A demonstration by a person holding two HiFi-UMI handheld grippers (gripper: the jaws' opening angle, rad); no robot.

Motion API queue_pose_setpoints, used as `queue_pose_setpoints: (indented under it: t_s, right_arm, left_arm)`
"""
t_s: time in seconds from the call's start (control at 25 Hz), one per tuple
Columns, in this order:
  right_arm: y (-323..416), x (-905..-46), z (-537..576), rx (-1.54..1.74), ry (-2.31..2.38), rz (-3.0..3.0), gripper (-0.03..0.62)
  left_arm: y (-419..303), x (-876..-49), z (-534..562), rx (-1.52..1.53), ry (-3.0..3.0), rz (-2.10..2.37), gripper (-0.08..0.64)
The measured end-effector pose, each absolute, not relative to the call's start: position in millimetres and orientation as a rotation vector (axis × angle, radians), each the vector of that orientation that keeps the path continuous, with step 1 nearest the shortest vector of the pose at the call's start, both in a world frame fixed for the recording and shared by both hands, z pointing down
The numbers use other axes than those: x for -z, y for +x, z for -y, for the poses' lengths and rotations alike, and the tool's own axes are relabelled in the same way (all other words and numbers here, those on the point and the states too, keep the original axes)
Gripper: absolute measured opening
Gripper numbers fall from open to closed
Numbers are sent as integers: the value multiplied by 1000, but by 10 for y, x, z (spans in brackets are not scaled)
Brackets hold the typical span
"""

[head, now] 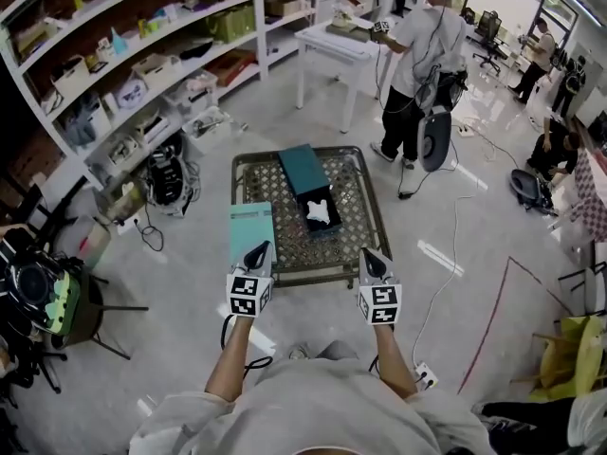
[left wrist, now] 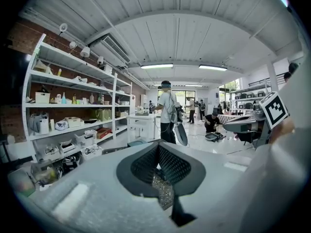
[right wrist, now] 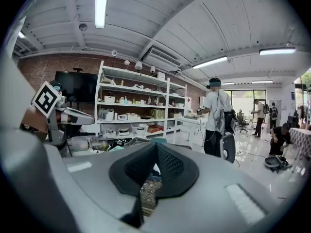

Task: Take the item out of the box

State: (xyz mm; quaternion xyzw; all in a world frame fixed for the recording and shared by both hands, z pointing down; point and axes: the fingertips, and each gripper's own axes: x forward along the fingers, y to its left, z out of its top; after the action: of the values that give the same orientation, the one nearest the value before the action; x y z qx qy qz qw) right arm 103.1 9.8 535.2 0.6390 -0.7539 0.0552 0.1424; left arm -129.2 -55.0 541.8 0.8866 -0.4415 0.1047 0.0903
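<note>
A dark teal box (head: 305, 171) lies open on the low patterned table (head: 356, 240), with a white item (head: 321, 212) resting in its black inside. A pale teal lid (head: 251, 233) lies flat at the table's left front. My left gripper (head: 258, 252) hovers over the near end of that lid, jaws shut and empty. My right gripper (head: 372, 259) is over the table's front right part, also shut with nothing in it. Both are short of the box. In the left gripper view the left gripper (left wrist: 158, 152) points towards the box (left wrist: 136, 142).
Storage shelves (head: 142, 74) line the left wall, with bags and clutter at their foot. A person (head: 417, 55) stands beyond the table beside a white table (head: 332, 45). A chair with gear (head: 57, 301) is at the left, and a cable (head: 446, 254) runs over the floor at the right.
</note>
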Motion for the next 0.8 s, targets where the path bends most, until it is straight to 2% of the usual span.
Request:
queue_pose_setpoints:
  t_s: [0.4, 0.8]
  right_arm:
    - [1107, -5541, 269, -177, 1843, 2188, 0]
    - [1347, -5476, 1181, -159, 1797, 2258, 0]
  left_arm:
    - [-1172, -5590, 872, -336, 2626, 1316, 6]
    - [-972, -5489, 1643, -340, 2595, 1404, 6]
